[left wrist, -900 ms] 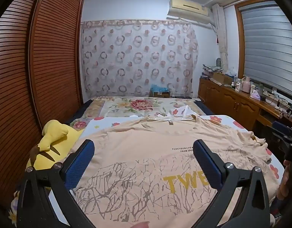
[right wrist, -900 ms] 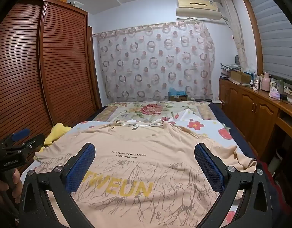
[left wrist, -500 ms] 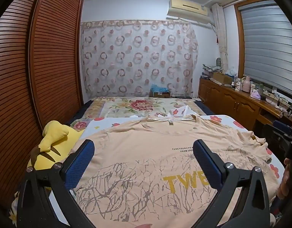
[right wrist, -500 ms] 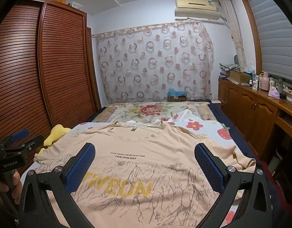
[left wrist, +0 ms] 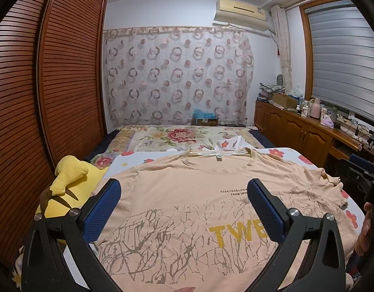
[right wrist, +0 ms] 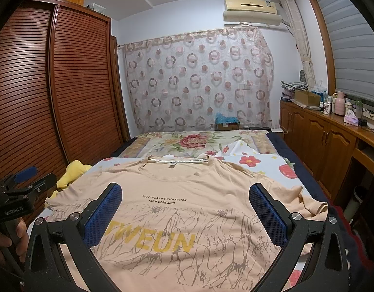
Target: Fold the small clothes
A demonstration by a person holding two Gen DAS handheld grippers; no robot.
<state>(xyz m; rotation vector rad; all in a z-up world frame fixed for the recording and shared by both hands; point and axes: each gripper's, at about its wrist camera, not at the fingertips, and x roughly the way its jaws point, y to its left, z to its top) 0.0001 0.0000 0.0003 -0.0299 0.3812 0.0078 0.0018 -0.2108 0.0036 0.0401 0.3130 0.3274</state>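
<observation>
On the bed [right wrist: 272, 163], a peach T-shirt [right wrist: 187, 189] lies spread flat, unfolded.

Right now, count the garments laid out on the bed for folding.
1: a peach T-shirt spread flat, print up, collar toward the curtain, on the flowered sheet. The white cloth beyond the collar may be another; I cannot tell.

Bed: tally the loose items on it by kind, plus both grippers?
Peach T-shirt: 1
Yellow plush toy: 1
Grippers: 2, left gripper and right gripper, both open and holding nothing
Total: 4
</observation>
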